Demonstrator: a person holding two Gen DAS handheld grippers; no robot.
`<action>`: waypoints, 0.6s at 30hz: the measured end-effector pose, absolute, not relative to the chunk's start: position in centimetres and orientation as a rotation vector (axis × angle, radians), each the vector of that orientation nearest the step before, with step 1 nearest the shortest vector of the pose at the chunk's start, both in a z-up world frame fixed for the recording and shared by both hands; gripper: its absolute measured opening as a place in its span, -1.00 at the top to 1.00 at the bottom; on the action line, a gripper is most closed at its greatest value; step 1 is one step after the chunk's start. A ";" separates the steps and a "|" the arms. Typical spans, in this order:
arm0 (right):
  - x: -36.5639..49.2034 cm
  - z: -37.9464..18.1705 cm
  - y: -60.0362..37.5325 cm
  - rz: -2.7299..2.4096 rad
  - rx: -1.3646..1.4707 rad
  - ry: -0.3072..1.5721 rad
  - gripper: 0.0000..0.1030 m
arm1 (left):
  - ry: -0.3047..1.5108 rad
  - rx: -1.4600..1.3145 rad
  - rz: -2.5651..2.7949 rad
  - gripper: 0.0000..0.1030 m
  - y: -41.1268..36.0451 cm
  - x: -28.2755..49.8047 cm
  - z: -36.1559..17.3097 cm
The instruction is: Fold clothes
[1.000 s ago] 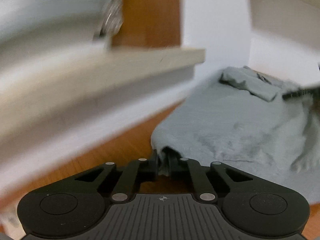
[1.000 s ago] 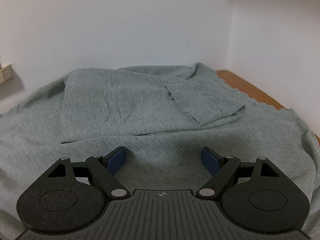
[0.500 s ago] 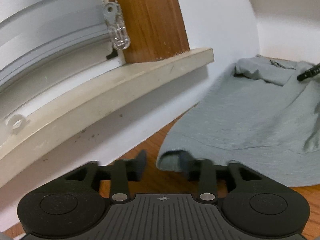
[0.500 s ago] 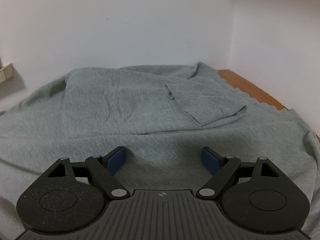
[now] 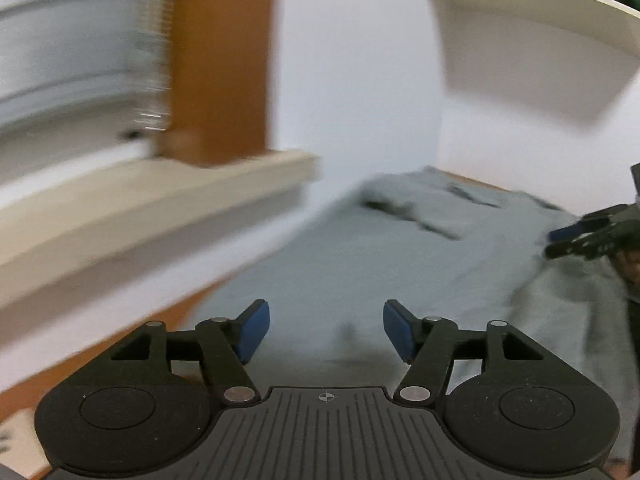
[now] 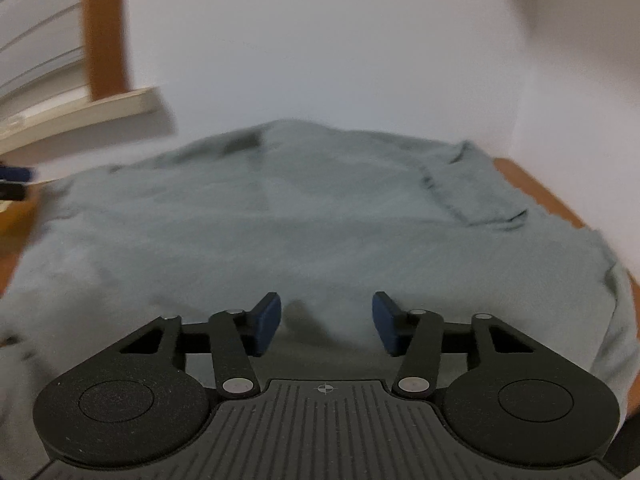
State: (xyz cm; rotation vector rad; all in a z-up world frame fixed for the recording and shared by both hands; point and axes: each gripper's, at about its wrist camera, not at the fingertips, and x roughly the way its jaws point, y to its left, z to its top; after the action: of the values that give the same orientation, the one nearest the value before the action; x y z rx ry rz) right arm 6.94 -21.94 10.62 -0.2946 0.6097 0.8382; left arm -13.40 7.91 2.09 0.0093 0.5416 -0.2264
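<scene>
A grey sweater [image 6: 304,216] lies spread over the wooden table, one sleeve [image 6: 476,192] folded across its body at the right. In the left wrist view the sweater [image 5: 384,256] stretches ahead, blurred. My left gripper [image 5: 326,330] is open just above the sweater's near edge, with nothing between its blue pads [image 5: 252,330]. My right gripper [image 6: 326,328] is open too, low over the cloth near the front hem. The right gripper [image 5: 584,236] also shows at the far right of the left wrist view.
A cream window sill [image 5: 152,204] and a wooden frame [image 5: 224,64] stand close on the left. White walls close the back and the right. Bare wooden table [image 6: 532,192] shows past the sweater's right side. A white shelf [image 5: 540,36] hangs at upper right.
My left gripper has let go of the sweater's corner, opened wide and swung over the cloth. The right gripper has narrowed a little and drawn back and turned left, so the window comes into view.
</scene>
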 end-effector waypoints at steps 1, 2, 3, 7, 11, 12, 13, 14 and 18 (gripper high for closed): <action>5.9 10.8 -22.0 0.848 -0.296 0.616 0.02 | 0.556 0.028 -0.253 -0.30 7.2 -12.8 1.7; 4.7 11.0 -22.0 0.855 -0.291 0.622 0.02 | 0.568 0.048 -0.277 -0.30 6.5 -12.1 1.3; 3.5 11.2 -22.0 0.861 -0.285 0.628 0.02 | 0.580 0.058 -0.292 -0.30 6.0 -11.6 0.8; -0.7 11.9 -21.7 0.885 -0.273 0.634 0.00 | 0.637 0.075 -0.329 -0.30 4.4 -10.3 -0.9; -4.8 12.5 -21.0 0.920 -0.276 0.642 0.00 | 0.640 0.139 -0.330 -0.30 3.8 -10.4 -1.5; -5.7 12.4 -20.5 0.939 -0.289 0.647 0.00 | 0.640 0.153 -0.330 -0.31 3.8 -10.6 -1.6; -6.5 12.2 -19.9 0.953 -0.312 0.645 0.00 | 0.640 0.154 -0.327 -0.31 4.0 -10.4 -1.6; -7.1 12.0 -19.4 0.960 -0.330 0.638 0.00 | 0.641 0.152 -0.324 -0.31 4.3 -10.3 -1.6; -7.4 10.6 -17.7 0.950 -0.331 0.680 0.00 | 0.650 0.123 -0.300 -0.31 6.2 -9.4 -1.6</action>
State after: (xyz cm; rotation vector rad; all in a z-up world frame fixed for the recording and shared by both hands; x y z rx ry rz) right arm -7.42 -17.70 10.60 -0.3312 0.6800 0.9497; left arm -9.39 6.21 -1.59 0.1226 0.6500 -0.2998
